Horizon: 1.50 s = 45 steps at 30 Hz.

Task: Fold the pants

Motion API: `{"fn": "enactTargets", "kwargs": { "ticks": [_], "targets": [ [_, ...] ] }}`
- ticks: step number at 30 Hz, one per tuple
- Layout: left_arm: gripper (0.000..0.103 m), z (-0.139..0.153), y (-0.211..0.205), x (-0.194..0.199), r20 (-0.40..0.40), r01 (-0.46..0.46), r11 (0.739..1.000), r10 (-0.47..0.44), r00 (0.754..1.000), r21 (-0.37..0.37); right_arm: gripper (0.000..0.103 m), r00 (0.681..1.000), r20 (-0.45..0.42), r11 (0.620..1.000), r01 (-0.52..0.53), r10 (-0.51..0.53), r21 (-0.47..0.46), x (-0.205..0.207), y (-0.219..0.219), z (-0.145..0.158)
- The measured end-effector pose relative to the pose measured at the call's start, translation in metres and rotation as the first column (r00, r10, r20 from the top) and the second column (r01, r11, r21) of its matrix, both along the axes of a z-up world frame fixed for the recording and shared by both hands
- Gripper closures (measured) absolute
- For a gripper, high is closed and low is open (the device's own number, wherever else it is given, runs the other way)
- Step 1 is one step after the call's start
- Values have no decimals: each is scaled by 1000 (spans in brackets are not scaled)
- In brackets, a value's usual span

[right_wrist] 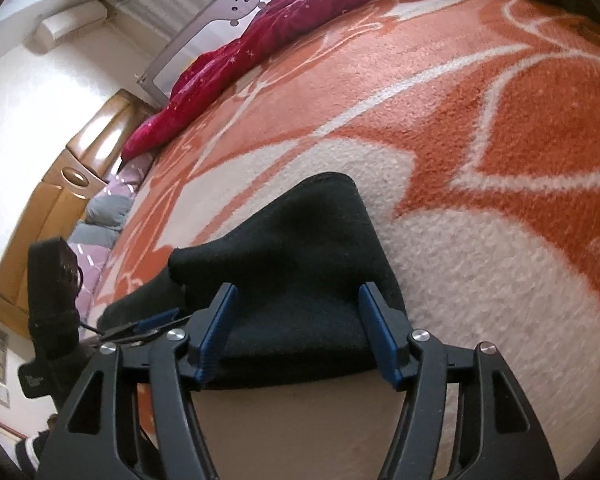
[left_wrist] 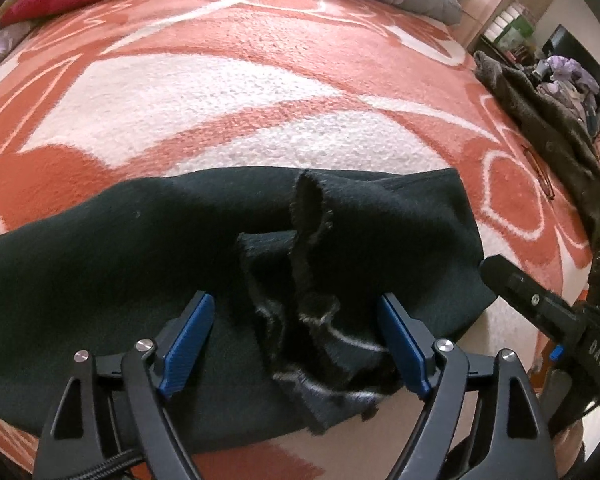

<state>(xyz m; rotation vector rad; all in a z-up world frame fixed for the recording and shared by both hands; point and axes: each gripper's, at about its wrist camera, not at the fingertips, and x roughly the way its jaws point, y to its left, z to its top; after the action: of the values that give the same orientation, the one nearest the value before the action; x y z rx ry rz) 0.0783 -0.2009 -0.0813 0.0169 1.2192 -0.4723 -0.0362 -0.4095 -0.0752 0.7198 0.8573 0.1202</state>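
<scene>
My left gripper (left_wrist: pixel 296 340) has its fingers spread wide, with the crumpled, striped edge of the black pants (left_wrist: pixel 140 260) lying loose between them, not pinched. My right gripper (right_wrist: pixel 298 330) is also spread over a folded part of the pants (right_wrist: pixel 300 248). The pants lie on the orange-and-white blanket (left_wrist: pixel 260 80).

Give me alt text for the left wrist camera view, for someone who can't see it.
Black pants lie folded on an orange and white blanket, a rumpled cuff with grey trim bunched between the open blue pads of the left claw. The right claw pokes in from the right edge; a brown garment lies farther back.
</scene>
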Motion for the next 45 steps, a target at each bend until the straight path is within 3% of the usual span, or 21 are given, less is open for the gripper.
{"fn": "enactTargets", "kwargs": {
  "ticks": [5,9,11,17,21,27,31,36,41,45],
  "targets": [
    [20,8,24,-1,-1,-30,999,30,1000,-19,39,999,-21,998,46,-45,49,-2,-3,-1],
    [20,20,72,1,5,-111,992,112,994,-63,38,997,-56,998,58,-59,-21,-3,9,9],
    [20,26,103,2,16,-167,983,168,986,-71,32,997,-60,997,53,-57,-55,-3,18,14],
    [20,51,203,3,83,-327,942,332,940,-71,28,999,-34,988,-12,7,-155,0,65,35],
    [20,53,281,3,31,-447,884,455,890,-137,28,987,-11,958,-160,162,-239,14,126,52],
    [20,27,375,3,-119,-593,774,582,804,-222,28,919,3,853,-366,395,-373,29,222,65],
    [20,10,401,11,-201,-615,749,582,788,-246,28,858,-32,763,-473,513,-441,35,280,58],
    [20,-14,406,25,-279,-608,749,544,791,-264,28,794,-77,669,-555,603,-494,34,333,45],
    [20,-21,401,54,-309,-560,778,478,822,-284,28,745,-102,569,-582,659,-581,23,374,36],
    [19,-29,395,79,-367,-523,798,410,835,-299,28,722,-125,458,-552,680,-697,13,404,27]
  ]
}}
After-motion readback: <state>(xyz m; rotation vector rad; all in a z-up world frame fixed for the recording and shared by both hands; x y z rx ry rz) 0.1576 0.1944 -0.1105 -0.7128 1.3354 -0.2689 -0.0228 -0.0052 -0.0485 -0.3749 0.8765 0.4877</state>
